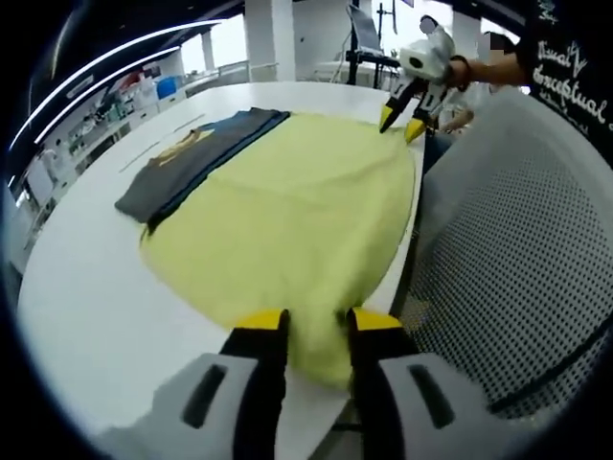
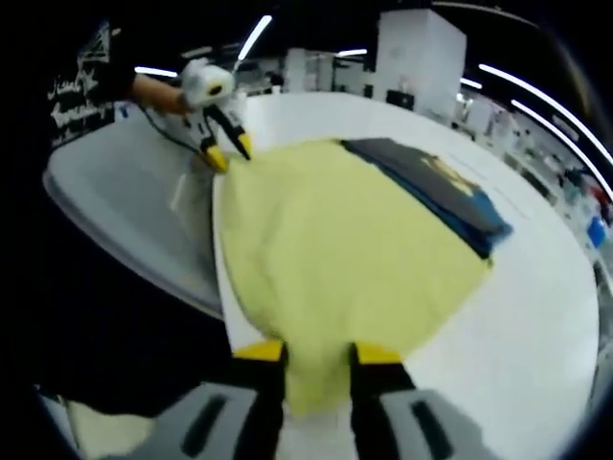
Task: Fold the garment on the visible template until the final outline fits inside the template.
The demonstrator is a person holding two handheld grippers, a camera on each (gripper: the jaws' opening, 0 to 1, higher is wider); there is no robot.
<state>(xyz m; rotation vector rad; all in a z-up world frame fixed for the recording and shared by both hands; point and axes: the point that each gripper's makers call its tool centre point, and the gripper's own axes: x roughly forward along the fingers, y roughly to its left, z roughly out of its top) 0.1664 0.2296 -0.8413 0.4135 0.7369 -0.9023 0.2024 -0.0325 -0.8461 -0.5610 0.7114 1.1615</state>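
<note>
Two hand-held grippers, left (image 1: pixel 317 319) and right (image 2: pixel 318 350), each clenched on one yellow garment's (image 1: pixel 287 206) edge, beside one dark folded template (image 1: pixel 196 153).

template: hidden under the yellow garment (image 1: pixel 287 211), if present
dark garment (image 1: pixel 196 153): partly covered by the yellow one
background shelves (image 1: pixel 105 105): blurred

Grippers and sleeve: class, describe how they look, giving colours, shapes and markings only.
Each gripper has a pale grey body and two black jaws capped with yellow tips: the left gripper and the right gripper. The right gripper's body is rounded and white. The person's sleeve is black with white lettering.
</note>
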